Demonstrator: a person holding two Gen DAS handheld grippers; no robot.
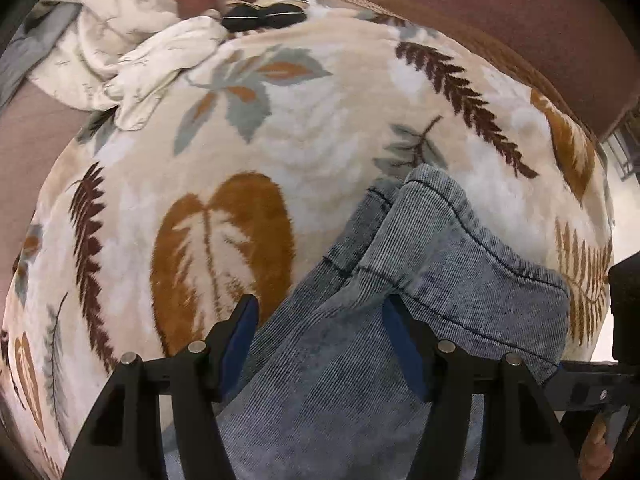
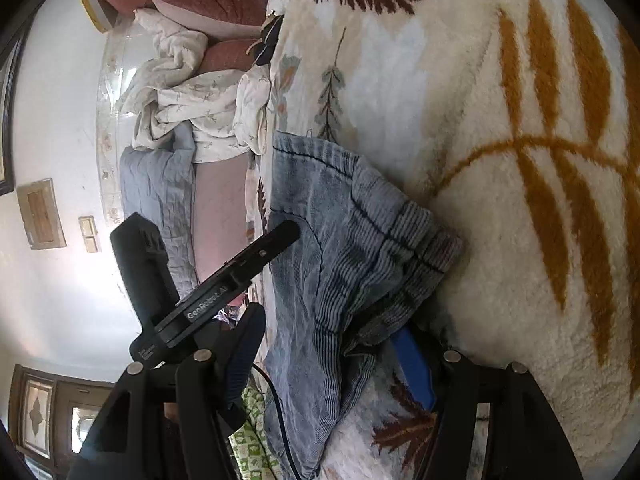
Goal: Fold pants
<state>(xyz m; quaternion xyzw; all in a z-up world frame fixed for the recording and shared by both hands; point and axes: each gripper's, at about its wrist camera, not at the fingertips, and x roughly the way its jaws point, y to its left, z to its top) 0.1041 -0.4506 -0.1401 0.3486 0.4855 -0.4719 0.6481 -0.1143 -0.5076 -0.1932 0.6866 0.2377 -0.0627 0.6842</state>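
Observation:
Blue-grey denim pants (image 1: 440,248) lie bunched on a cream blanket with leaf prints (image 1: 300,120). My left gripper (image 1: 322,332) points down over them, open, and the denim runs up between its blue pads (image 1: 240,332) without being pinched. In the right wrist view the pants (image 2: 344,208) show a ribbed band (image 2: 424,248) near the blanket (image 2: 500,280). My right gripper (image 2: 328,352) is open too. Denim drapes over its right blue pad (image 2: 414,360), and its left finger stands just clear. The left gripper's black body (image 2: 224,280) hangs over the pants.
A crumpled white sheet (image 1: 120,52) and a small black object (image 1: 260,14) lie at the blanket's far end. A grey-blue quilt (image 2: 156,184) lies beside the sheet (image 2: 180,92). Maroon cushions (image 1: 480,0) border the blanket. The blanket's edge drops to the floor (image 1: 624,184).

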